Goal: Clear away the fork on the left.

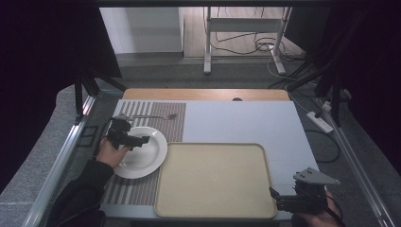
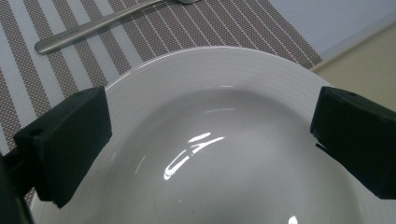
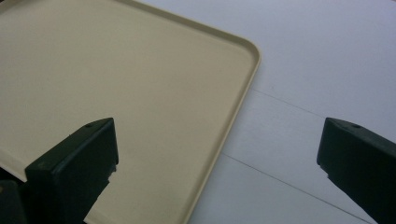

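Clearly the left gripper (image 1: 142,140) hovers over the white plate (image 1: 153,156), fingers spread, seemingly readying a grasp. At four o'clock, the right gripper (image 1: 274,198) waits, fingers spread, beside the tray (image 1: 213,208).

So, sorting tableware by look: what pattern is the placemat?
Brown and white stripes on the placemat, clearest in the left gripper view.

The left gripper (image 1: 140,140) hangs low with jaws spread wide, left hand (image 1: 111,152) behind it. The right gripper (image 1: 274,196) also gapes, apparently level, its hand (image 1: 316,218) partly cropped.
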Tool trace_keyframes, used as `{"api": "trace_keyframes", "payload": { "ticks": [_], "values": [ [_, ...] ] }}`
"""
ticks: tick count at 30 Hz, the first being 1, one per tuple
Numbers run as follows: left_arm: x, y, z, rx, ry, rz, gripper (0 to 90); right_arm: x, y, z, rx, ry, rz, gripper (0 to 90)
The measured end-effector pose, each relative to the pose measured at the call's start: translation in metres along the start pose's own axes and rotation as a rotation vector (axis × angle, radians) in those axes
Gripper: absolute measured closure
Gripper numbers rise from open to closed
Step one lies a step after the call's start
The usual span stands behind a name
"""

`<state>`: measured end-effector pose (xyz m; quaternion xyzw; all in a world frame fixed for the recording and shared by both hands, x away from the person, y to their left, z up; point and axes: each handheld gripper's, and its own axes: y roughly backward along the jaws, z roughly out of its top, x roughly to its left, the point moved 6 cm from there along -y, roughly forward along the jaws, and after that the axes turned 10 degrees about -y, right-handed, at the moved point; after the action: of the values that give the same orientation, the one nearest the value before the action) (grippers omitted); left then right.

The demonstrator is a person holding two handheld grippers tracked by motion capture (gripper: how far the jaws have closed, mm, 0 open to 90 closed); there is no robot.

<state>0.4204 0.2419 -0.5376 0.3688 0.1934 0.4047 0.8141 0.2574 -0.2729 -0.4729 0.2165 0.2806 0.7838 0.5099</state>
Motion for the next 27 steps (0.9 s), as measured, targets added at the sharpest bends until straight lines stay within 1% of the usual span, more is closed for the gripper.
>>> {"api": "trace_keyframes", "payload": {
  "ticks": [3, 8, 11, 14, 19, 21, 23, 25, 27],
  "values": [
    [0.004, -0.005, 0.004, 0.0, -0.001, 0.003, 0.0, 0.0, 0.0, 0.0, 0.001, 0.0, 0.0, 0.0],
    [0.011, -0.013, 0.012, -0.004, 0.01, 0.003, 0.0, 0.0, 0.0, 0.0, 0.001, -0.002, 0.0, 0.0],
    [0.015, -0.019, 0.015, 0.0, 0.02, -0.01, 0.0, 0.0, 0.0, 0.0, 0.002, -0.002, -0.001, 0.0],
    [0.019, -0.025, 0.018, 0.012, 0.011, -0.005, 0.0, 0.0, 0.0, 0.0, 0.003, -0.002, 0.0, 0.0],
    [0.025, -0.032, 0.025, 0.017, -0.008, 0.004, 0.0, 0.0, -0.001, 0.0, 0.004, -0.003, 0.001, 0.0],
    [0.026, -0.033, 0.027, 0.014, -0.007, 0.001, 0.0, 0.0, -0.001, 0.0, 0.005, -0.002, 0.001, 0.0],
    [0.031, -0.037, 0.031, 0.011, -0.006, 0.001, 0.0, 0.0, -0.001, 0.0, 0.005, -0.004, 0.001, 0.0],
    [0.034, -0.04, 0.033, 0.015, -0.008, 0.006, 0.0, 0.0, -0.001, 0.0, 0.003, -0.006, 0.0, 0.0],
    [0.036, -0.043, 0.034, 0.02, -0.001, 0.007, 0.1, 0.0, -0.001, 0.0, 0.003, -0.006, 0.0, 0.0]
  ]
}}
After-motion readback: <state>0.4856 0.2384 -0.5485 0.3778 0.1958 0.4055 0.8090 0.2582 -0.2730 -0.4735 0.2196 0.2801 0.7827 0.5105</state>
